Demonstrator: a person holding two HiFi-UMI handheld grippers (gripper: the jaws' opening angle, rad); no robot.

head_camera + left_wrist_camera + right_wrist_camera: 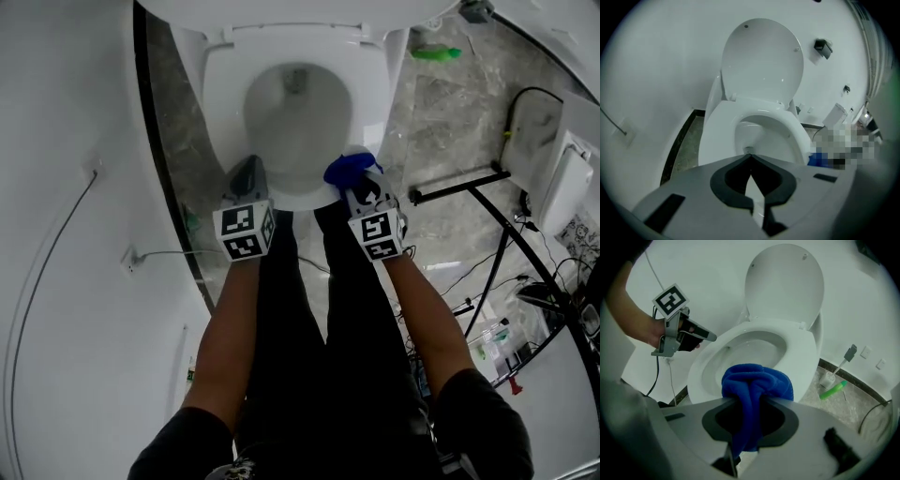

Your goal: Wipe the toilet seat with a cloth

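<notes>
From the head view, the toilet seat point(221, 103) is down and its lid point(281, 11) stands raised at the top edge. The person's two forearms reach towards the front of the bowl. The left gripper point(248, 167) is at the seat's front left rim, its marker cube facing up. The right gripper point(359, 184) is at the front right rim with a blue cloth point(348, 170) bunched at its tip, lying over the edge of the seat. Whether the cloth presses on the seat cannot be told here. A green bottle point(436, 53) lies on the marbled floor point(441, 122) right of the toilet, and a black stand point(459, 181) is nearer the person. A white wall with a thin cable point(42, 272) fills the left side.

In the left gripper view, the jaws are closed tip to tip with nothing between them — the left gripper point(750, 155) is empty. It points at the front of the seat, with the open bowl just beyond. A sliver of the blue cloth shows at the seat's right edge.

In the right gripper view, the right gripper point(749, 401) is clamped on the cloth. The cloth runs down between the jaws and bulges out in folds beyond the tips, over the front rim of the seat. The left gripper hangs apart over the seat's far left side. A white brush holder point(827, 378) stands on the floor to the right — the green bottle lies just beside it.
</notes>
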